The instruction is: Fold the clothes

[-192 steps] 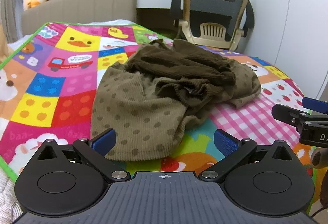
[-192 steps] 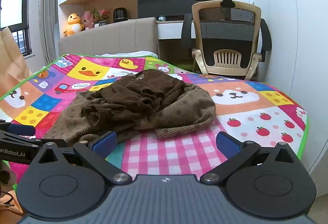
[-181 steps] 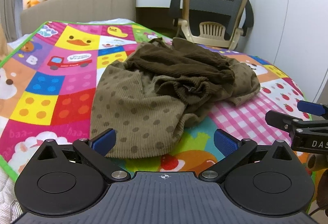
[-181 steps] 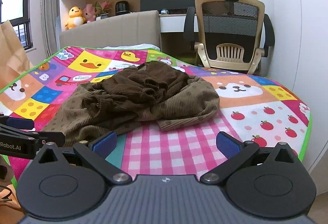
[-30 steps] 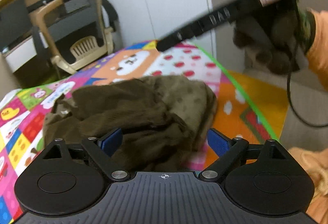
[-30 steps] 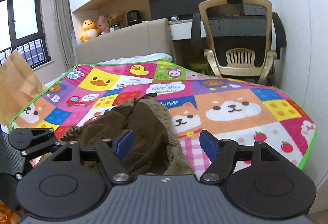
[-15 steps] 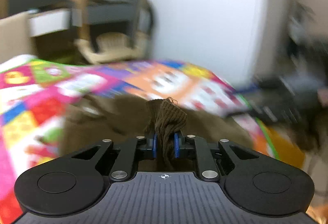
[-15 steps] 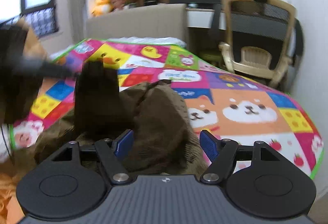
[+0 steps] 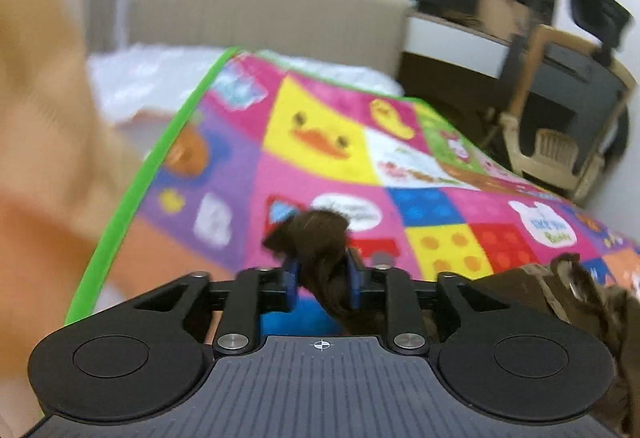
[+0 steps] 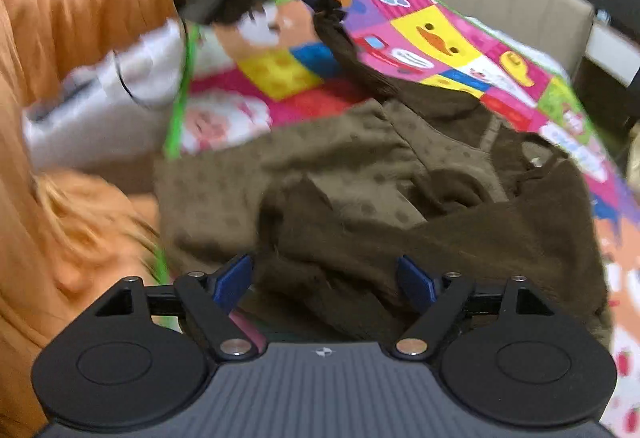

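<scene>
White bunny patch on the play mat [image 9: 472, 165] with blurry words that look like "like you Buddy", right of the yellow duck square [image 9: 320, 135], other mat words too blurry to read

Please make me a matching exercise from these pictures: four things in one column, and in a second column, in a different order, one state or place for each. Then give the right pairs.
Things:
1. left gripper
2. right gripper
3. brown garment
4. office chair

States or places:
A. open, fingers apart, low over the cloth
B. standing beyond the far edge of the colourful mat
C. shut on a bunched dark brown end of cloth
D. lying crumpled on the mat, one end lifted up

Pairs: 1-C, 2-A, 3-D, 4-B
</scene>
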A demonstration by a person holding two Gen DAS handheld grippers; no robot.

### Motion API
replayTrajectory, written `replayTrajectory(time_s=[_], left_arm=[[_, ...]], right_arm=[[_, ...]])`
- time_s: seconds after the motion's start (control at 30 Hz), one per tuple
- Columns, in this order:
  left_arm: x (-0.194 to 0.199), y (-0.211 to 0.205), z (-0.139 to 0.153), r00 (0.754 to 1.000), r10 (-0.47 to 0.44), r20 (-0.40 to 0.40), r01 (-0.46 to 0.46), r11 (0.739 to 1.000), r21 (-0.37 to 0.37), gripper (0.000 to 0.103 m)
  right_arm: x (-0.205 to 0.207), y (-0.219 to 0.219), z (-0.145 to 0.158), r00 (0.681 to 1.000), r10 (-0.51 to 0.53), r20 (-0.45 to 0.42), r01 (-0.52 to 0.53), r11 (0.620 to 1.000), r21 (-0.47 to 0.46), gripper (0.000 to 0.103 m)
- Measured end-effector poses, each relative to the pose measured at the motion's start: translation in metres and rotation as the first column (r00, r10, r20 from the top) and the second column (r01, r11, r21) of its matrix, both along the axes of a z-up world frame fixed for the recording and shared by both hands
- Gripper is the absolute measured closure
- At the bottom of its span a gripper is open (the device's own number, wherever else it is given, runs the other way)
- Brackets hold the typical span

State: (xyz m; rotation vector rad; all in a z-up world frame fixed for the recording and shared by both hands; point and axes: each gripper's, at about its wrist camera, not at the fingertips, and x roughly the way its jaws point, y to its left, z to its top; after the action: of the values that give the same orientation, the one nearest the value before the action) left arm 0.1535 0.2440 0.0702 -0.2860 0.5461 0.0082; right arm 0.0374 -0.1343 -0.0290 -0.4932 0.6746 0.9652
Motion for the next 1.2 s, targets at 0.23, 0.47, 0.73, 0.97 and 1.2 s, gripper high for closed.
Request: replayTrajectory(time_s=[0.23, 0.47, 0.73, 0.97, 1.2], left_arm=[[-0.016, 0.057, 0.002, 0.998, 0.06, -0.03, -0.066, 0.962, -0.265, 0.008], [-0.031, 0.048, 0.052, 0.983, 0.044, 0.179, 0.034, 0.911, -0.412, 0.004], [0.015, -0.053, 0.004, 0.983, -0.181, -0.029, 0.172, 0.968, -0.184, 0.003], [0.033, -0.096, -0.043, 0.93, -0.337, -0.146, 0.315, 0.936, -0.156, 0.003], [0.039, -0.091, -0.061, 0.923, -0.318, -0.218, 0.271, 0.937, -0.22, 0.003]], right_arm=[[0.033, -0.038, 0.03, 0.975, -0.215, -0.065, 0.224, 0.953, 0.204, 0.091], [0.092, -0.08, 0.073, 0.903, -0.426, -0.058, 0.409, 0.811, 0.419, 0.102], [0.151, -0.124, 0.105, 0.793, -0.603, 0.088, 0.511, 0.736, 0.443, 0.099], [0.072, -0.069, 0.05, 0.992, -0.098, 0.085, 0.086, 0.987, 0.133, 0.043], [0.03, -0.018, -0.002, 0.984, 0.173, 0.048, -0.176, 0.983, 0.061, 0.039]])
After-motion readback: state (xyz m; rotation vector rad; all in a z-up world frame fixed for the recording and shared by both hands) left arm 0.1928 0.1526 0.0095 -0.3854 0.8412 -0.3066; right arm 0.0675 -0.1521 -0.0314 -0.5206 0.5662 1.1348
